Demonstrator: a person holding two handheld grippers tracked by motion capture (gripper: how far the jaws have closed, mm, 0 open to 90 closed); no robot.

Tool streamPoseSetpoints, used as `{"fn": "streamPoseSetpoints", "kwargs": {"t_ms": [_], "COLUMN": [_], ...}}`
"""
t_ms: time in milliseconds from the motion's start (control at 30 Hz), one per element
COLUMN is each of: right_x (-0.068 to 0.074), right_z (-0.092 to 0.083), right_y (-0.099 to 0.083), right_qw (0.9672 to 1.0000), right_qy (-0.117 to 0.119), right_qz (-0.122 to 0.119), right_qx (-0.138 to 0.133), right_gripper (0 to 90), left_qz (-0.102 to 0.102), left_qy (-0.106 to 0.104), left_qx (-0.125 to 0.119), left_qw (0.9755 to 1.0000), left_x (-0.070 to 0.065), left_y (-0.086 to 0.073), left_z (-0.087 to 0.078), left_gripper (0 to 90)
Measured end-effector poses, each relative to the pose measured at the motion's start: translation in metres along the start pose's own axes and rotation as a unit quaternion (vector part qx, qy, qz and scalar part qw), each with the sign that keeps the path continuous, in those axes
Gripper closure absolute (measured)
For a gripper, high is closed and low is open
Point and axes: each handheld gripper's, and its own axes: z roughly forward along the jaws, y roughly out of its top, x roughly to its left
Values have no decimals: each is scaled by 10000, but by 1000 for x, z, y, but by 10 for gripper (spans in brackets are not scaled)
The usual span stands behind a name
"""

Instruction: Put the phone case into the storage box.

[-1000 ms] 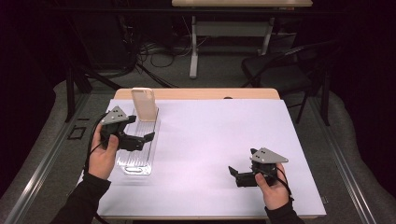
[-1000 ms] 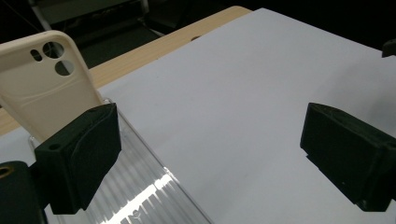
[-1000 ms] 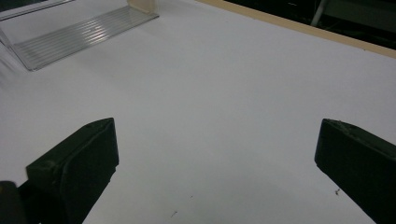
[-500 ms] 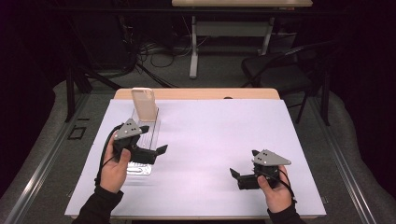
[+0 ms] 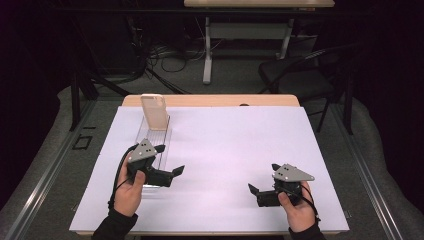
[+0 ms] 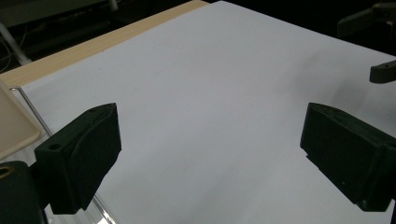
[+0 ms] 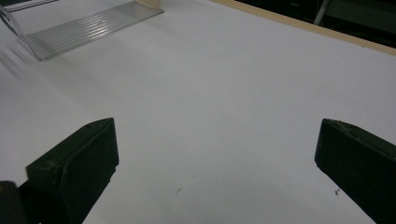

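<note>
White table (image 5: 230,150), two grippers (image 5: 162,162), one rack (image 5: 160,137)

No text, label, brand, number or sign can be read anywhere: the white sheet (image 5: 235,150) on the tabletop is blank, the clear rack (image 5: 155,145) and the beige slab (image 5: 154,111) standing in it carry no print, and the grey plates on the left gripper (image 5: 169,161) and right gripper (image 5: 262,177) are unmarked, as are the black jaws seen in both gripper views
</note>
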Motion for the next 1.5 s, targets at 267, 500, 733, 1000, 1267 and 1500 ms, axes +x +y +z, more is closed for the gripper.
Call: {"fn": "streamPoseSetpoints", "kwargs": {"t_ms": [267,500,733,1000,1267,1500], "right_x": [0,1,2,2,3,3], "right_z": [-3,-4,-3,1,4,6], "right_y": [-5,-9,-12,-19,-22,-25], "right_qw": [10000,9999,10000,10000,10000,10000], "right_qy": [-32,-69,-50,-42,-9,9], "right_qz": [-5,-31,-41,-36,5,49], "right_qx": [-27,-71,-57,-49,-28,-17], "right_gripper": [0,0,0,0,0,0], "left_qz": [7,4,-88,-128,-124,-124], "left_qy": [-27,-114,-135,-95,-96,-94], "left_qx": [-161,-120,-190,-227,-213,-203], "left_qw": [9999,9999,9997,9996,9997,9997], "left_x": [-5,-8,-5,-2,-1,-1], "left_y": [-10,-19,-26,-28,-29,-29], "left_z": [-3,-1,0,-1,0,1], "left_gripper": [54,54,54,54,54,54]}}
